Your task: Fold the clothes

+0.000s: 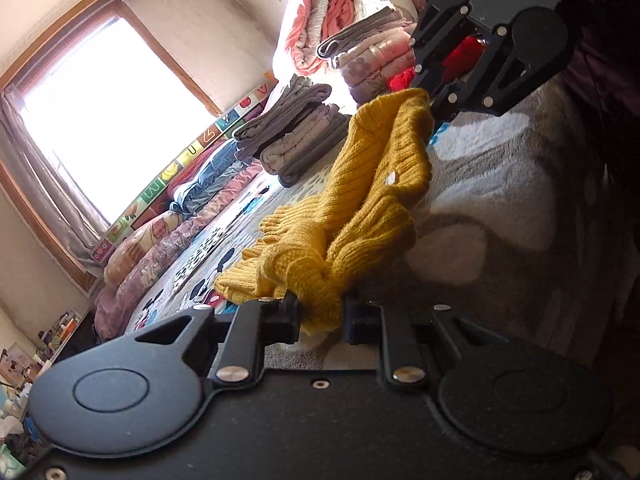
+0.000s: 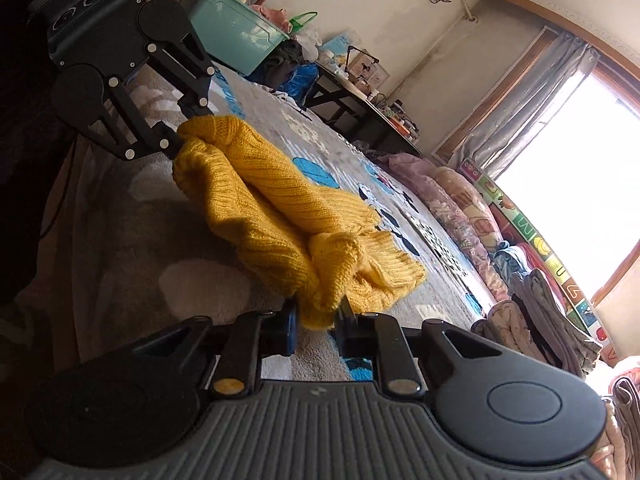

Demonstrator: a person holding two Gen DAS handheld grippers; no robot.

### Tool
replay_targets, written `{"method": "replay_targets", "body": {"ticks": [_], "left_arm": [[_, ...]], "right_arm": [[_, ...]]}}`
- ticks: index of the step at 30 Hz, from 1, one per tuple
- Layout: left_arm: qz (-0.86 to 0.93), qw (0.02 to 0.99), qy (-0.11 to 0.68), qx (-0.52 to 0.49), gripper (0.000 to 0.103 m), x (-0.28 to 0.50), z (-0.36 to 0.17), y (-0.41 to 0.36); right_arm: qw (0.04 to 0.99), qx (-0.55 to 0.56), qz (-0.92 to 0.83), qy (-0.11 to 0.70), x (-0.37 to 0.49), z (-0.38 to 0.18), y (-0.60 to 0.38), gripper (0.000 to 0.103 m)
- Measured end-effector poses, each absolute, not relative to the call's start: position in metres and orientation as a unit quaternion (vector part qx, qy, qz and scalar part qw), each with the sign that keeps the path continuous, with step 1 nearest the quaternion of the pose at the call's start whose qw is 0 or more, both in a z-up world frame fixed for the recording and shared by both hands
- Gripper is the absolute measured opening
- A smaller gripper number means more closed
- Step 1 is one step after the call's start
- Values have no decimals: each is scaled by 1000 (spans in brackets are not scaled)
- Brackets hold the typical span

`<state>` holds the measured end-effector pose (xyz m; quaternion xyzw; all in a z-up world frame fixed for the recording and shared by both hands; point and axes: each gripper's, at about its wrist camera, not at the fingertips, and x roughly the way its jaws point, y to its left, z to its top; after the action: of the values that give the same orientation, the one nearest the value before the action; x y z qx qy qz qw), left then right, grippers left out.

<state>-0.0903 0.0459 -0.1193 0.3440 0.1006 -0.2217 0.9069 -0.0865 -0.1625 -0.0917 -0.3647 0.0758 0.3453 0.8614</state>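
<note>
A yellow knitted sweater (image 1: 360,208) is shown gathered lengthwise and lifted at both ends above a patterned bed cover (image 1: 500,184); its middle sags and its ribbed edges (image 2: 384,256) rest on the cover. In the left wrist view, the left gripper (image 1: 320,318) is seen with its fingers (image 1: 286,316) closed on a bunched end of the knit; the right gripper (image 1: 434,114) is seen at the far end, its fingers pinched on the other end. In the right wrist view the arrangement is mirrored: the right gripper (image 2: 316,322) is clamped on a wad of knit, and the left gripper (image 2: 180,140) is closed on the opposite end.

The garment is judged to be at an early stage of folding; it is held as a crumpled, stretched bundle, and no flat, squared panel is yet to be seen. What is left, as a judgement: the sweater is to be spread or laid flat on the bed, the sleeves are to be brought in, and the body is to be doubled over.

Stacks of folded grey and pale textiles (image 1: 296,132) are seen against the far side of the bed, with rolled pink and orange bedding (image 1: 324,12) behind them; whether these belong to the task cannot be told. A blue garment (image 1: 212,176) lies unfolded by the window side, and a teal bin (image 2: 236,36) with loose cloth stands beyond the bed; further clothes may therefore remain.
</note>
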Motion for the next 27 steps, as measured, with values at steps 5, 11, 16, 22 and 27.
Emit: {"method": "replay_targets", "body": {"ticks": [5, 11, 16, 22, 27], "left_arm": [[-225, 943, 94, 226, 19, -69, -82, 64], [-240, 961, 103, 94, 19, -26, -58, 85], [-243, 962, 125, -15, 19, 13, -51, 99], [-245, 951, 149, -120, 19, 72, -50, 116], [-240, 934, 180, -194, 19, 129, -63, 130]], "right_arm": [[895, -282, 339, 63, -77, -61, -177, 20], [918, -177, 346, 81, -43, -39, -185, 20], [930, -67, 342, 121, 1, -25, -195, 21], [922, 63, 340, 175, 67, -23, -206, 20], [908, 157, 337, 192, 125, -42, -211, 20]]}}
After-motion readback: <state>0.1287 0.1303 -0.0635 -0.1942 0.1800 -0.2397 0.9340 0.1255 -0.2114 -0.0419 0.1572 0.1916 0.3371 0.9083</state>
